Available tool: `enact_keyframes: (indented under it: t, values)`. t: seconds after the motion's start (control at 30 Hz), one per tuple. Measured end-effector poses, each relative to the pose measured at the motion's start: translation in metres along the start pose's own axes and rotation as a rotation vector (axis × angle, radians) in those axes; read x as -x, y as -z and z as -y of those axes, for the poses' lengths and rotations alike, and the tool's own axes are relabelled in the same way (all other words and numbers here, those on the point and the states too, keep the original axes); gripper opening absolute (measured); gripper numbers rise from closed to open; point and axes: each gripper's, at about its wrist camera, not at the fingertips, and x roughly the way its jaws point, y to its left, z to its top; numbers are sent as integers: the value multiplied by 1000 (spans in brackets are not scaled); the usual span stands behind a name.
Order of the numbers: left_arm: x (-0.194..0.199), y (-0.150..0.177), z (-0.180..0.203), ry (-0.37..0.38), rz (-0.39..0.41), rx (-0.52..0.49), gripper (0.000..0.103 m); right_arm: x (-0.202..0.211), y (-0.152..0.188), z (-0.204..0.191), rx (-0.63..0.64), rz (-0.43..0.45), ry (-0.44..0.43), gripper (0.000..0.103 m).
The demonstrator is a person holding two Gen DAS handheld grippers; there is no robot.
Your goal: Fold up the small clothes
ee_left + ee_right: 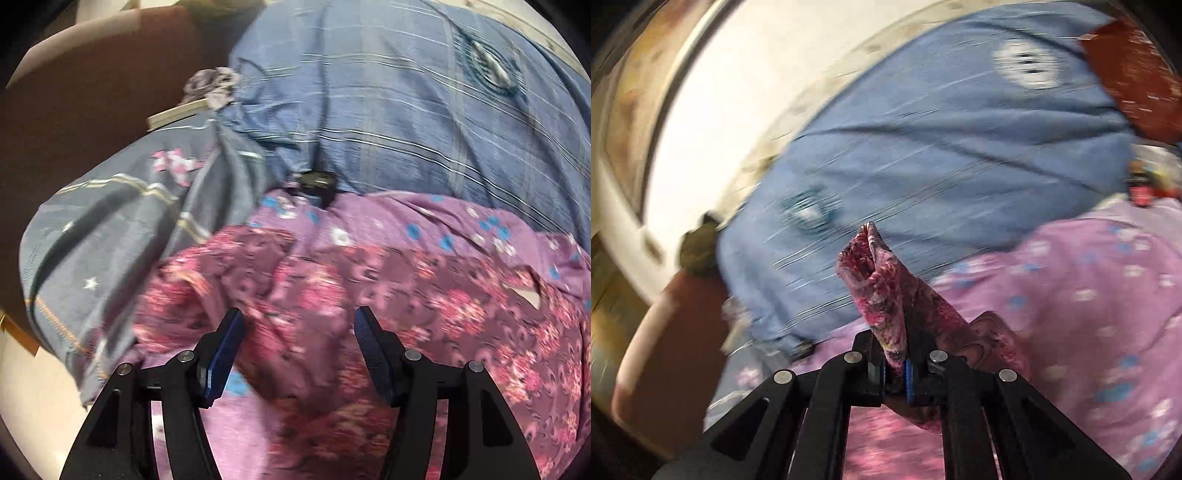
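Note:
A maroon garment with pink flowers [369, 295] lies crumpled on a lilac sheet with blue and white flowers [369, 221]. My left gripper [297, 325] is open, its blue-padded fingers just above the garment's near folds, holding nothing. My right gripper [895, 365] is shut on a bunched corner of the same maroon flowered garment [879, 280], which sticks up past the fingertips, lifted above the lilac sheet [1089, 295]. Both views are motion-blurred.
A blue striped bedcover [406, 110] covers the bed beyond the garment; it also shows in the right wrist view [942, 147]. A grey-blue star-print cloth [110, 229] hangs at the left. A small black object [316, 181] lies at the bedcover's edge. A brown headboard [92, 92] stands left.

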Motion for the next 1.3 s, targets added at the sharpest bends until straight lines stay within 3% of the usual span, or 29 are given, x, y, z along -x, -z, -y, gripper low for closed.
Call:
enact_keyframes:
  t: [0.17, 0.3, 0.5, 0.53, 0.67, 0.77, 0.93, 1.0, 1.1, 1.17, 1.23, 1.3]
  values:
    - [-7, -6, -41, -87, -4, 70, 62, -65, 52, -55, 47, -119, -90, 9]
    - [-11, -7, -69, -114, -18, 116, 63, -137, 102, -80, 40, -234, -128, 10]
    - [-22, -6, -85, -127, -35, 125, 67, -215, 170, -94, 68, -348, -61, 12]
    - [-23, -7, -86, -124, -35, 122, 67, -225, 178, -93, 67, -375, -47, 16]
    - [-25, -10, -86, -114, -26, 109, 67, -257, 209, -98, 72, -506, -36, 54]
    - [-24, -11, -94, -83, -36, 139, 67, -246, 213, -107, 110, -497, -90, 62]
    - [-7, -7, -123, -13, 5, 261, 67, -199, 196, -112, 129, -429, -268, 78]
    - [0, -4, -133, -21, 34, 299, 67, -176, 190, -103, 142, -381, -290, 78]
    - [5, 3, -147, -63, 50, 344, 66, -163, 185, -84, 167, -357, -170, 71]
    - [3, 8, -156, -64, 36, 387, 66, -165, 187, -71, 170, -356, -93, 47]
    - [0, 13, -162, -72, 13, 423, 66, -178, 197, -56, 174, -387, 6, 39]
    - [-6, 18, -164, -61, -14, 449, 66, -195, 215, -37, 178, -479, 69, 36]
